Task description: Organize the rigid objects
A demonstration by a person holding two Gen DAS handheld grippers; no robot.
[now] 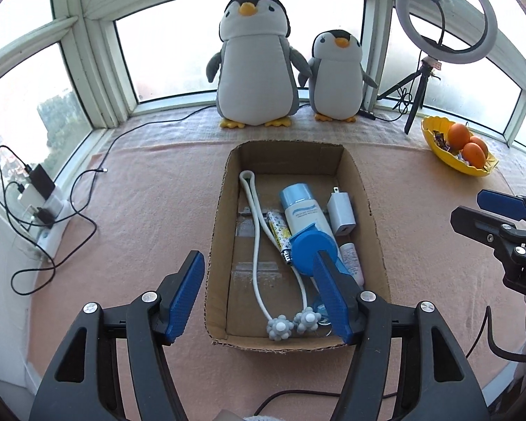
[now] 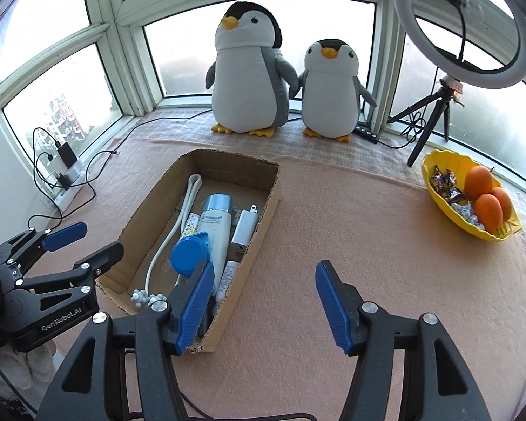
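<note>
An open cardboard box (image 1: 287, 161) (image 2: 228, 163) lies on the pink cloth. Inside are a white bottle with a light-blue cap (image 1: 303, 210) (image 2: 215, 224), a white plug charger (image 1: 342, 214) (image 2: 244, 228), a round blue object (image 1: 307, 249) (image 2: 189, 254), a white looped massager with knobbed balls (image 1: 252, 217) (image 2: 164, 245), a patterned tube (image 1: 278, 231) and a small white tube (image 1: 352, 261) (image 2: 228, 277). My left gripper (image 1: 259, 296) (image 2: 101, 236) hangs open above the box's near end, holding nothing. My right gripper (image 2: 264, 307) (image 1: 468, 207) is open and empty over the cloth, right of the box.
Two plush penguins (image 1: 256, 66) (image 1: 336, 77) stand at the window. A ring light on a tripod (image 1: 445, 17) and a yellow bowl of oranges and candy (image 2: 470, 196) are at the right. A power strip with chargers and cables (image 1: 42, 203) lies at the left.
</note>
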